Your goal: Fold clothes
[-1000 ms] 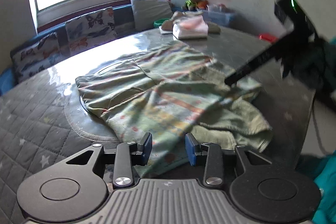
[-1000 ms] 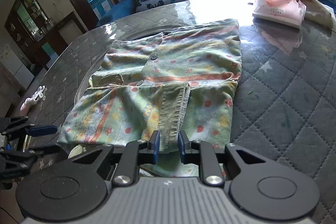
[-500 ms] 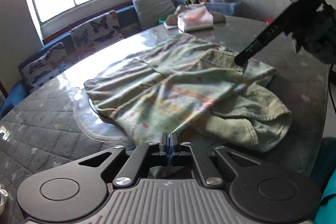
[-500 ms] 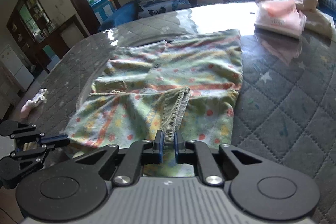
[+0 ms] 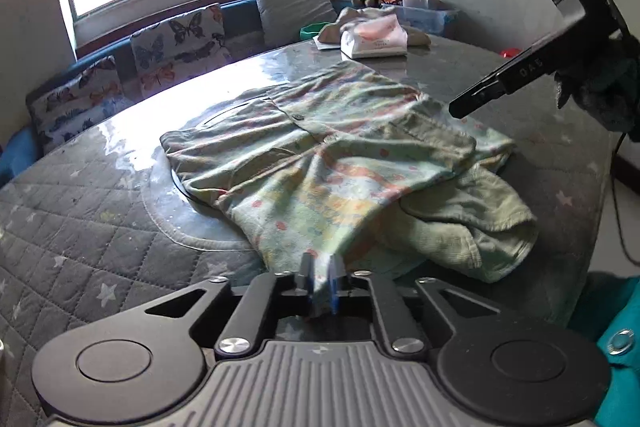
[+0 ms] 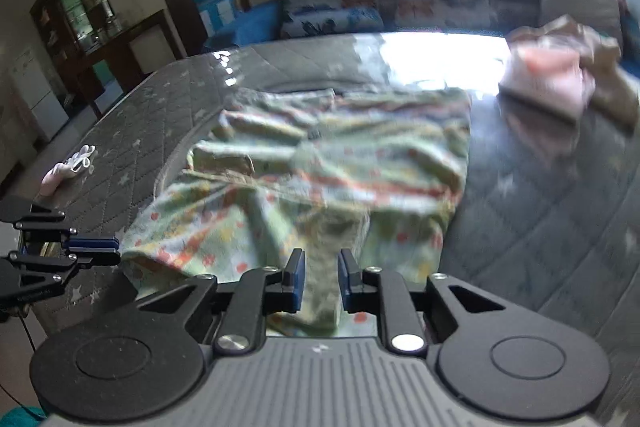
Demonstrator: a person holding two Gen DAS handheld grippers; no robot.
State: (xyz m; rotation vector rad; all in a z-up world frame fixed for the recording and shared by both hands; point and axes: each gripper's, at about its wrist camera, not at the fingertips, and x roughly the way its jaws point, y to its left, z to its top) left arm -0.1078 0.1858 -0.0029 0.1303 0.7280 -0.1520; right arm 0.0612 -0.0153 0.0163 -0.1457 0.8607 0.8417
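A pale green shirt with orange flowers and stripes lies spread on the quilted grey table. Its near hem is gathered between the pads of my left gripper, pulled taut and raised off the table. The jaws are opening slightly around that cloth. In the right wrist view the shirt is blurred. A thick fold of it fills the gap of my right gripper, whose jaws are also opening a little. Each gripper shows in the other's view: right gripper, left gripper.
A folded pink and beige clothes pile sits at the far side of the table. A small white and pink item lies near the left edge. Butterfly cushions line a bench under the window. A round glass turntable lies under the shirt.
My left gripper has closed on the shirt's near hem. Both grippers have lifted their edges slightly, bunching the cloth. The right gripper's jaws stand a bit wider than half a second ago.
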